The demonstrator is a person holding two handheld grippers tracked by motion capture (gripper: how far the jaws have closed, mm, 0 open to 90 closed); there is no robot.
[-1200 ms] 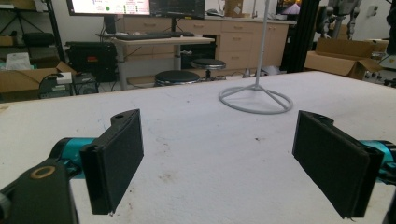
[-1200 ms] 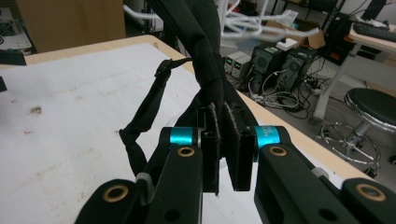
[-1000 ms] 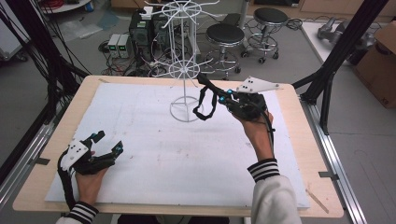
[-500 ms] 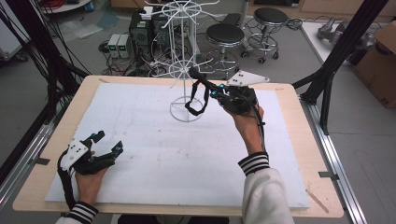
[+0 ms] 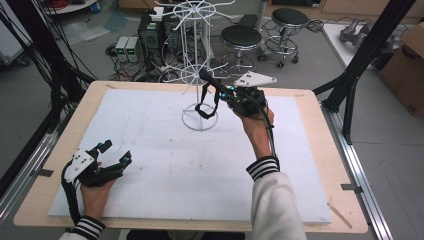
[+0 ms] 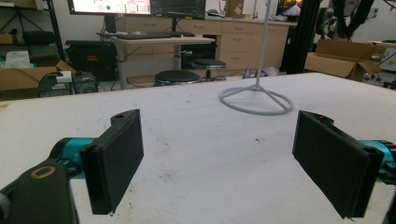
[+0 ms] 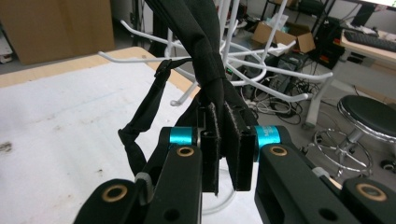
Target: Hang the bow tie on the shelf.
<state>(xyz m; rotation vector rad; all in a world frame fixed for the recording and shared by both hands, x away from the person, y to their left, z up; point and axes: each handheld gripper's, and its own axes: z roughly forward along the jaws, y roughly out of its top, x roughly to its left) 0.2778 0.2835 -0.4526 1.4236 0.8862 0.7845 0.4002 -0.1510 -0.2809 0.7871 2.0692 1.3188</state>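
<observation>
A white wire display rack [image 5: 196,75] stands at the back middle of the white mat [image 5: 165,165], its ring base [image 6: 256,100] flat on the mat. My right gripper [image 5: 220,90] is raised beside the rack's pole and is shut on a black fabric strap [image 7: 205,51]. The strap's loop [image 5: 199,111] hangs down over the ring base, and its upper end rises among the rack's white hooks [image 7: 261,70]. My left gripper [image 5: 112,160] rests on the mat at the front left, open, with nothing between its pads [image 6: 116,158].
The mat covers a wooden table [image 5: 320,150] with black frame posts [image 5: 360,75] at both sides. Behind the table stand two black stools [image 5: 242,37] and electronics boxes [image 5: 130,47] on the floor. A cardboard box [image 5: 407,65] sits at the far right.
My right gripper has carried the strap left and farther away, from the right of the rack up to its pole and hooks. The left gripper has stayed still.
</observation>
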